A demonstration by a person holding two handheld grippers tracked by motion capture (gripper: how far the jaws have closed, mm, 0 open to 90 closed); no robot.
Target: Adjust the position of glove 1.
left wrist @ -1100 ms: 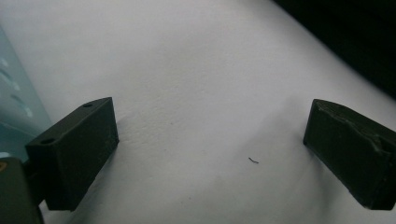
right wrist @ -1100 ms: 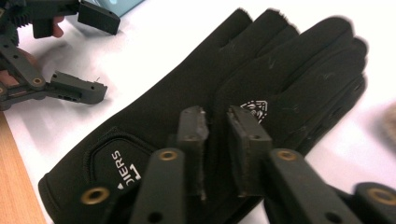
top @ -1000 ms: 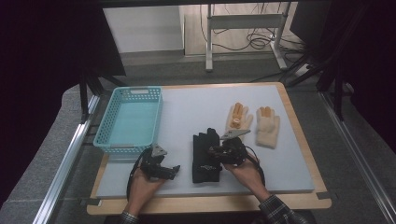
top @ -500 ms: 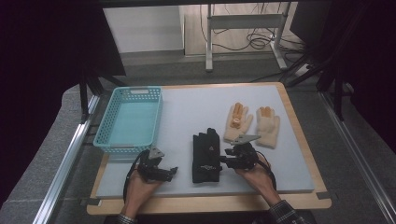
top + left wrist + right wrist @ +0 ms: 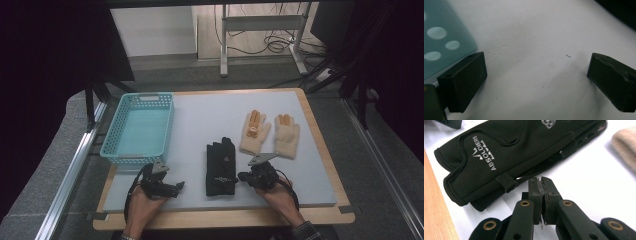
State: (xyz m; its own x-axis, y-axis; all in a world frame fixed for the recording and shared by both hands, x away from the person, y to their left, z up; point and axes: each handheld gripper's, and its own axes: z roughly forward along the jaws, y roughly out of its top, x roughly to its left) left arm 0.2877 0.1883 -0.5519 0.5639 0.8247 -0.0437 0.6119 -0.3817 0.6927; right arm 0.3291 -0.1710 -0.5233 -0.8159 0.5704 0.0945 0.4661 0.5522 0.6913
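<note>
At table's left, empty turquoise basket point(image 5: 140, 127), black gloves point(image 5: 221, 167) beside it

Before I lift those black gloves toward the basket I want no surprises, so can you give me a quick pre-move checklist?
1. Right gripper has the black gloves: not ok; its jaws have just closed, pads together at the gloves' edge, nothing visibly between them.
2. Left gripper free to help: ok; jaws wide apart over bare mat.
3. Gloves stacked as a pair: ok; one lies on the other.
4. Blue basket has room: ok; nothing inside.
5. Beige gloves out of the way: ok; apart from the black pair.
</note>
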